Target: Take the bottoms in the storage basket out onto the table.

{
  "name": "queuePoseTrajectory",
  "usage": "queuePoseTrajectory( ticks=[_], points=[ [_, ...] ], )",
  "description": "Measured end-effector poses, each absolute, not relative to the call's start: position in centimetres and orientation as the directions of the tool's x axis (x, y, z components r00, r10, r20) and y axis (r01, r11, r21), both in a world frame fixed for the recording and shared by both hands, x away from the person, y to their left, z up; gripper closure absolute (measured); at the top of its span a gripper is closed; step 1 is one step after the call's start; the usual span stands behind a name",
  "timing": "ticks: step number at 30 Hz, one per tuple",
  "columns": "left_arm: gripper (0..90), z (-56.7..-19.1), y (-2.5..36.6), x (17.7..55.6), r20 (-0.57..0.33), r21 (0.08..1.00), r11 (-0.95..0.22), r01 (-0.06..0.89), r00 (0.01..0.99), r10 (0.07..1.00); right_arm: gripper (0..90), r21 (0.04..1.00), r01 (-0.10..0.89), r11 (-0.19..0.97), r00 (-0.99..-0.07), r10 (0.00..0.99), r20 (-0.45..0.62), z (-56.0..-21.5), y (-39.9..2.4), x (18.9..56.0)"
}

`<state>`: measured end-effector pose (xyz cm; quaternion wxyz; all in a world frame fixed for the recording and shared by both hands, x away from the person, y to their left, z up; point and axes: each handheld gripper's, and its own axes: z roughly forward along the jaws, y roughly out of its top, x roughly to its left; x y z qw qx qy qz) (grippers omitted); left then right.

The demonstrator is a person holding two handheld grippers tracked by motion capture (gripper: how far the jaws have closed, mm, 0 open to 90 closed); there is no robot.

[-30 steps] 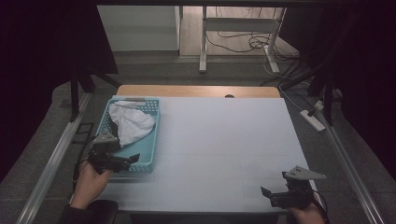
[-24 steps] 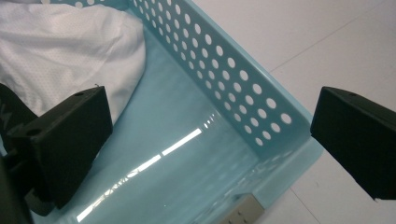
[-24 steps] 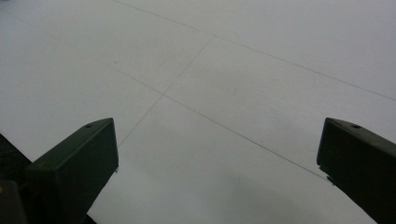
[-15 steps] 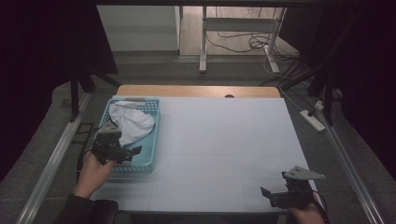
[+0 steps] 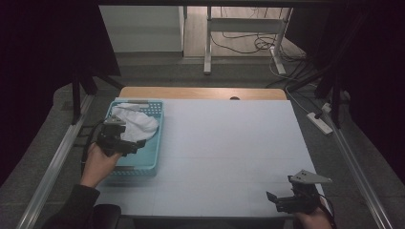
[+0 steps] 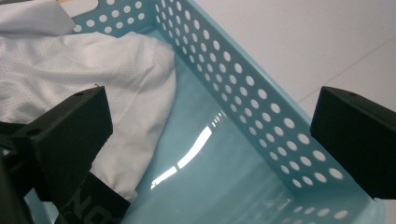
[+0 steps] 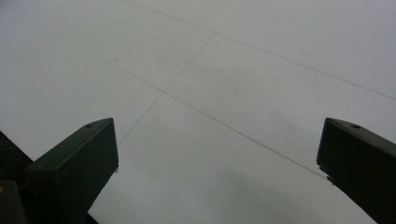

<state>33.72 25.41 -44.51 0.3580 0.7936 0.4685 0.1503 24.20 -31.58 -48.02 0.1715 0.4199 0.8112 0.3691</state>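
High view: the left hand-held gripper, jaws spread and empty, hung over the perforated turquoise plastic basket at the tabletop's left. The crumpled white mesh cloth lay just beyond it, toward the basket's far end. The right hand-held gripper, also spread, rested well apart, near right.

High overhead view; claw views close on table
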Motion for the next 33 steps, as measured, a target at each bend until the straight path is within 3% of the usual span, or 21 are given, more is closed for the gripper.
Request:
queuePoseTrajectory(
  ticks=[33],
  points=[
    [0.0,-45.2,27.9,39.2,-0.109,0.665,-0.286,0.690,0.469,0.876,0.0,0.739,0.556,0.380,-0.590,0.807,0.029,-48.0,-31.6,24.2]
  ],
)
